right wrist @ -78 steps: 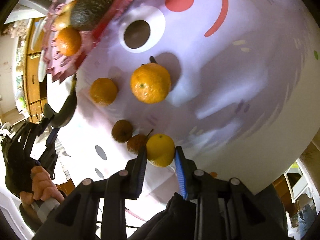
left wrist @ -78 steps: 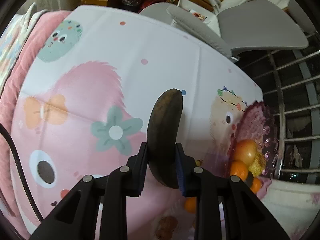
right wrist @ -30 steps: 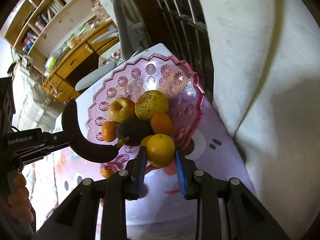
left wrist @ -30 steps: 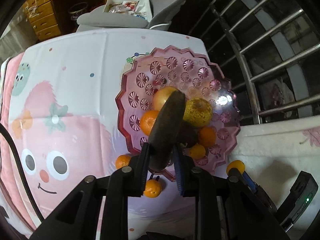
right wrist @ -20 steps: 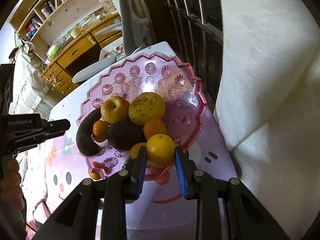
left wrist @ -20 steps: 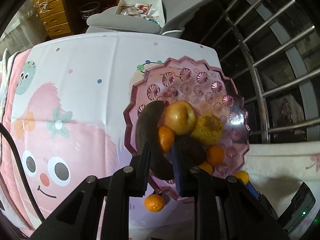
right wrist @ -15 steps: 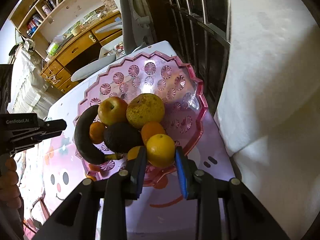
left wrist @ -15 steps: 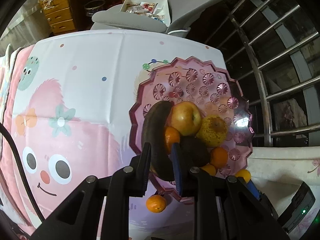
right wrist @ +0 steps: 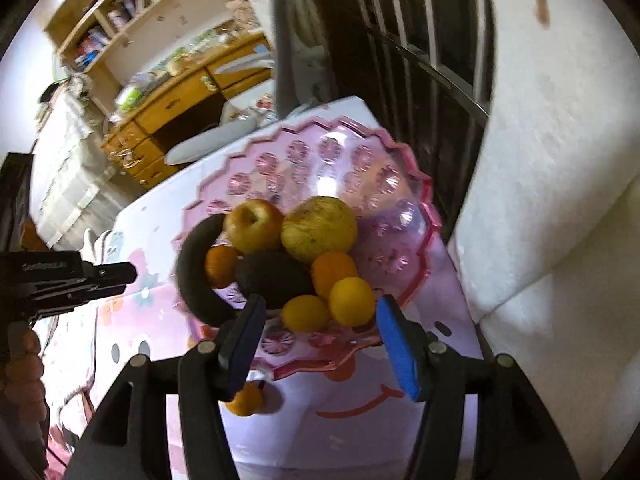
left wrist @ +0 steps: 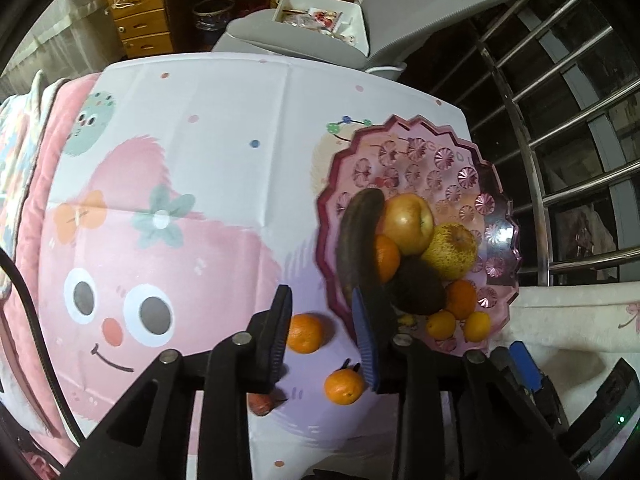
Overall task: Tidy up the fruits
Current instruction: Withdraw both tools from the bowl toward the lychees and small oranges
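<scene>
From the left wrist, the left gripper [left wrist: 324, 332] hangs with its fingers wide apart and nothing between them, over the pink cartoon tablecloth [left wrist: 180, 168]. Two small oranges lie on the cloth near the fingers: one [left wrist: 305, 333] just beside the left finger, another [left wrist: 344, 387] nearer still. The pink plate [left wrist: 432, 160] sits to the right, holding a dark banana [left wrist: 357, 240] along its left edge, an apple [left wrist: 409, 219], a yellow pear [left wrist: 452, 251], a dark avocado [left wrist: 420, 286] and several oranges.

From the right wrist, the right gripper [right wrist: 320, 334] is also spread wide and empty (blue pad on its right finger). A yellow orange [right wrist: 352, 301] rests on the plate's near side, beside another orange [right wrist: 305, 312]. The left gripper shows at the far left, apart from the plate.
</scene>
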Motion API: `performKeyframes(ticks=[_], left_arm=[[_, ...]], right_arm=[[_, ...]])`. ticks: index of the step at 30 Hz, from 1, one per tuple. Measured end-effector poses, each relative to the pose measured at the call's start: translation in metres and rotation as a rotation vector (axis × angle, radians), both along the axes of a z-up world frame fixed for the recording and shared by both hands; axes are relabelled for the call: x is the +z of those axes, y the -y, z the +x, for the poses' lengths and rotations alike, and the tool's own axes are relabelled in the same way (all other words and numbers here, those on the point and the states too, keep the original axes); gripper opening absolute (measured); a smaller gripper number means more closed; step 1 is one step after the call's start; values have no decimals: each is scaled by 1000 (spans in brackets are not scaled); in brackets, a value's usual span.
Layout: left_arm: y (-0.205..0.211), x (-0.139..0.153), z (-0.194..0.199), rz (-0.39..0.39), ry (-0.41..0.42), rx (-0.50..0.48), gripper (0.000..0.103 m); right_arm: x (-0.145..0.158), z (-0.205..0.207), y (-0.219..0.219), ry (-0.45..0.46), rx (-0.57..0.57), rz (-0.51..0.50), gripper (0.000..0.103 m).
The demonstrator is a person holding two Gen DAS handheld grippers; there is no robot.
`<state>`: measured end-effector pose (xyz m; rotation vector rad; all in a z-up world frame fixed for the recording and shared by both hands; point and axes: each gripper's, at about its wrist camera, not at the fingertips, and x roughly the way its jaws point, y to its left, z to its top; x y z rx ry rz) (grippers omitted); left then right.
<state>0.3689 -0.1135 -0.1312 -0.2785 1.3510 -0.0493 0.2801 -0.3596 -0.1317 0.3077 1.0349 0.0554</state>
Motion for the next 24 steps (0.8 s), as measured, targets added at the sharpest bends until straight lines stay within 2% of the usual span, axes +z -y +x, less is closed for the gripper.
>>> performKeyframes(ticks=[6,11,15,19,24], left_arm=[[-24,-7,-22,29,1,29,38],[-38,-23,-45,35,-42,66,41],[-45,-36,-65,24,-81,95,42],[-47,-46,-78,31,-105,96,52],[-46,-61,-91,17,-135,84,53]], right_arm=[[7,-13,-25,62,145,-6,58],[11,-25,-51,113,291,-27,58],[3,-34,-72,135,418,-78,58],[-9,-43,-88,142,522,-132,58],[-26,-54,-103,126,613,-149,58]])
